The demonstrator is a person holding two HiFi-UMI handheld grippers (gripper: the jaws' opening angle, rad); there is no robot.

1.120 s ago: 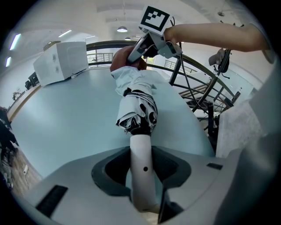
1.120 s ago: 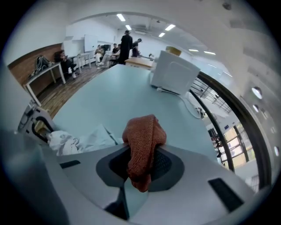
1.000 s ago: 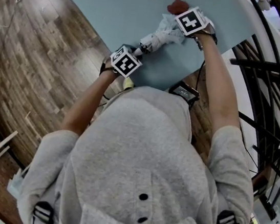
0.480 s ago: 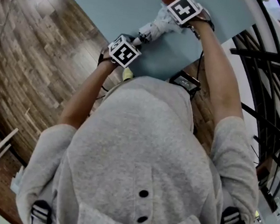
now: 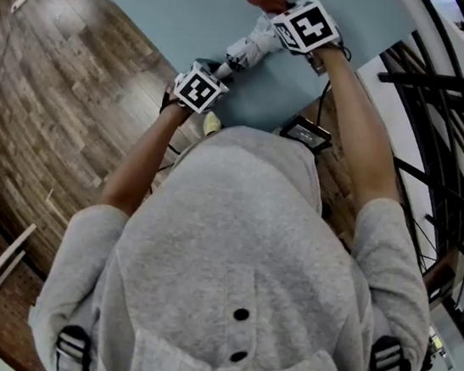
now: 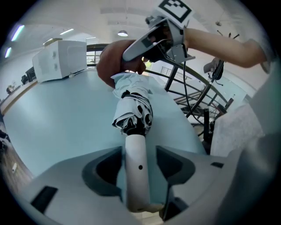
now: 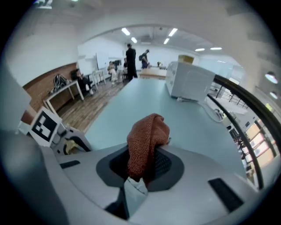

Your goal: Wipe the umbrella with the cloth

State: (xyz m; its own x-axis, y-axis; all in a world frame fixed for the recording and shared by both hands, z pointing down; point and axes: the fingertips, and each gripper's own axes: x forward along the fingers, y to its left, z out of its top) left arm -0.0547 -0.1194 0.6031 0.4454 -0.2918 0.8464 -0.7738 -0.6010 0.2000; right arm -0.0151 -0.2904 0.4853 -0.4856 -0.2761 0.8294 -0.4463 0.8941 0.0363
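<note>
While the pale blue desk (image 5: 179,10) carries little else close by, a white box-shaped appliance (image 6: 59,59) stands far back on it, well apart from the work. A black metal railing (image 5: 448,108) curves along the desk's right edge, and wooden floor (image 5: 58,79) lies to the left. In the right gripper view, people (image 7: 130,55) stand in the distance past the desk's far end. Nothing lies between the two tools except the umbrella itself.

The folded umbrella (image 6: 134,110) is over the near part of the desk. In the head view its long axis runs diagonally from lower left to upper right. Its white handle (image 6: 136,184) points back toward the person, and its bunched black-and-white canopy points away.

The left hand-held gripper (image 6: 138,154) sits at the handle end. Its jaws have just been opening, and the handle stands between them with a thin gap showing beside it, so they are wide rather than pinching. The right hand-held gripper (image 7: 145,169) is at the canopy end, up and to the right in the head view. It is clamped on the rust-red cloth (image 7: 147,140), which bunches up out of its jaws. In the left gripper view, the cloth is against the far end of the canopy.
</note>
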